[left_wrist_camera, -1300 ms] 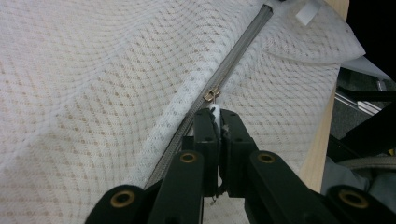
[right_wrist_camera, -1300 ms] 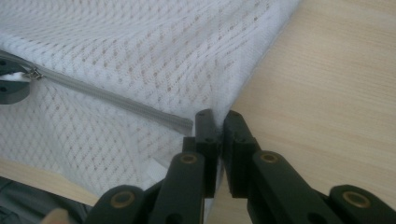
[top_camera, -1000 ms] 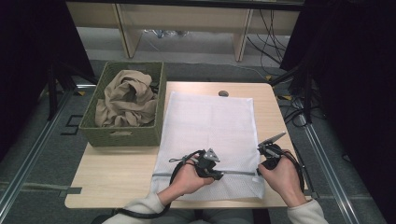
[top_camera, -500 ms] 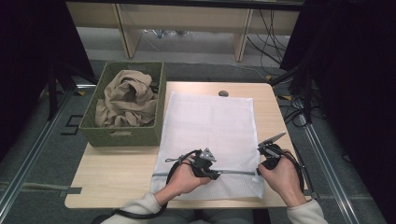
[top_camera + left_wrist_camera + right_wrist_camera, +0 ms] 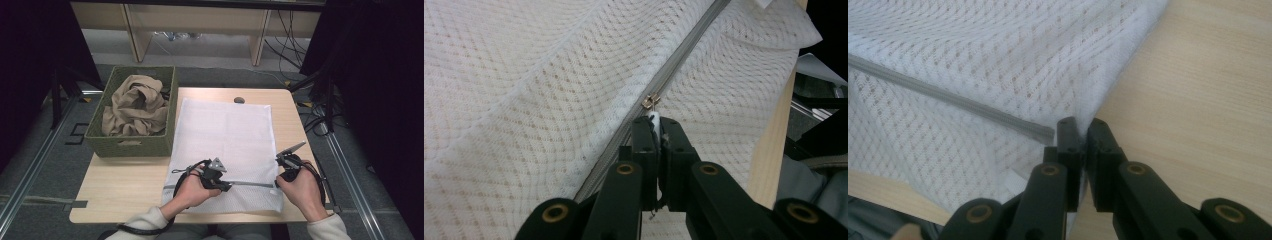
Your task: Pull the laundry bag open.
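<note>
White mesh bag (image 5: 225,145): left gripper (image 5: 656,131) pinches zipper pull (image 5: 652,101), right gripper (image 5: 1080,131) clamps its edge.

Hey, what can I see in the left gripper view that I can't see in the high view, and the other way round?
Left gripper view alone: the metal slider on the zip, and a small white tab pinched between the left tool's shut jaws.

High view alone: the green basket with beige cloth in it beside the bag, the right tool at the bag's right edge, and both hands.

Both: the white mesh bag lying on the wooden table, its grey zip, and the left tool on that zip.
</note>
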Tool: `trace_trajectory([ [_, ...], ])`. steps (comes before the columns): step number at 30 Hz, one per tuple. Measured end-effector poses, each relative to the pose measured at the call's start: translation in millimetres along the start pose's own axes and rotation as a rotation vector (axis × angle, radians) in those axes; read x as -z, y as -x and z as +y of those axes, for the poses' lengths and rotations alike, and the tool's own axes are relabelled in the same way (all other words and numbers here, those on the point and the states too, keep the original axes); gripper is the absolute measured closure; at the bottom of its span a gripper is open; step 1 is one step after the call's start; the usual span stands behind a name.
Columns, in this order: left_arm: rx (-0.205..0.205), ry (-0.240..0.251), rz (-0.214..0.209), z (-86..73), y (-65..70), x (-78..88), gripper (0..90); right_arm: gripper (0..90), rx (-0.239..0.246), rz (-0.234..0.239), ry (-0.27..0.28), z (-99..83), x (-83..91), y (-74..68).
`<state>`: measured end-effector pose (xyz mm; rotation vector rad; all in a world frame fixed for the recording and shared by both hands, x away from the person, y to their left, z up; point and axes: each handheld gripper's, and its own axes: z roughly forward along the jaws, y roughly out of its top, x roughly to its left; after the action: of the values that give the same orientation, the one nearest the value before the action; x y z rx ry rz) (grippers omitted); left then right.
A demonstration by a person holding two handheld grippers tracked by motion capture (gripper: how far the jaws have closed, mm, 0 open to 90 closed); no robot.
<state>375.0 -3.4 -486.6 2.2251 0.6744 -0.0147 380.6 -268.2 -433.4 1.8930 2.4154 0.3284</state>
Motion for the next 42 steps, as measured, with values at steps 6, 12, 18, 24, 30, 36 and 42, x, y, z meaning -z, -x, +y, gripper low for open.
trace_trajectory([
  [6, 0.002, -0.001, -0.001, -2.5, -1.9, 1.8, 86.6, 86.5, -0.001, 0.002, -0.001, 0.0, 0.3, 0.3],
  [12, 0.009, 0.0, 0.004, -4.4, -3.2, 4.2, 86.6, 86.5, -0.008, 0.002, 0.002, 0.1, 0.8, 1.9],
  [18, 0.004, -0.004, 0.009, -5.7, -4.7, 6.1, 86.6, 86.5, -0.013, 0.004, 0.002, 0.0, 0.9, 1.7],
  [24, 0.009, -0.006, 0.008, -6.6, -5.0, 7.5, 86.6, 86.5, -0.012, 0.006, 0.001, 0.1, 0.8, 1.4],
  [30, -0.002, -0.015, 0.015, -7.7, -8.1, 11.8, 86.6, 86.5, -0.012, 0.0, 0.003, 0.1, 0.4, 2.3],
  [36, 0.015, -0.014, 0.018, -9.3, -8.9, 13.8, 86.6, 86.6, -0.015, 0.004, 0.002, 0.2, 0.5, 1.9],
  [42, 0.004, -0.021, 0.018, -9.6, -8.8, 13.9, 86.6, 86.5, -0.013, 0.012, 0.005, 0.2, -0.4, 2.3],
])
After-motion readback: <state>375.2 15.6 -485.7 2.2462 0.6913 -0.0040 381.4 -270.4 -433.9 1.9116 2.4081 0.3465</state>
